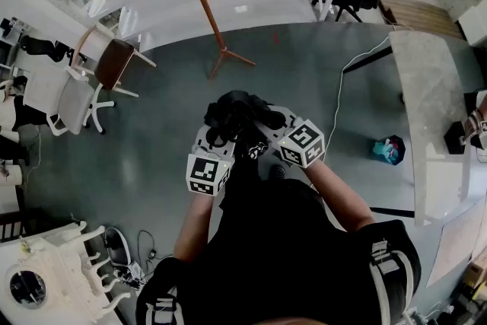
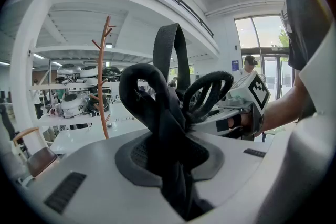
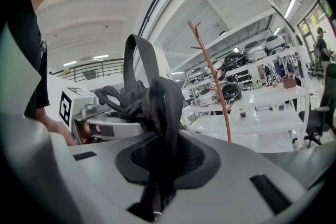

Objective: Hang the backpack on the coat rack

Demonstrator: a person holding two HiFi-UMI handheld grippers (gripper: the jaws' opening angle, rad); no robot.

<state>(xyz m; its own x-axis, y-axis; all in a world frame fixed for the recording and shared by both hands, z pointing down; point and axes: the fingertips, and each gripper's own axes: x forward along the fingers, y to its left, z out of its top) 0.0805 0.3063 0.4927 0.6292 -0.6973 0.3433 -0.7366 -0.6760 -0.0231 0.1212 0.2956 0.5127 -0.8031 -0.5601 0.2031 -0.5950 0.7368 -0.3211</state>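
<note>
A: Backpack (image 1: 237, 116), position?
B: Centre of the head view. A bunched black bundle held clear of the floor (image 1: 152, 133), in front of the person, with both grippers on it side by side.

A: Jaws?
B: Left gripper (image 2: 172, 165): jaws pinching a fold of the black fabric, pads hard against it. Right gripper (image 3: 160, 165): likewise clamped on another fold. One strap (image 2: 169, 47) stands up as a loop above the bundle, free of either grip.

A: Coat rack?
B: Coat rack (image 1: 204, 4) is at upper centre of the head view, an orange-brown pole on splayed feet. It is well apart from the bag, with bare floor between them. In the left gripper view it stands left of the bag, and in the right gripper view it stands to the right. The pegs (image 2: 107, 26) look bare, as far as they show.

A: Progress?
B: My reading is that the pickup is done and the hanging is not.

A: What's left?
B: Most of the job. Close the gap to the rack, lift the bag to peg height, and get the upright strap loop over a peg. Then let go with both grippers. The loop is floppy, so I expect it will need holding open.
</note>
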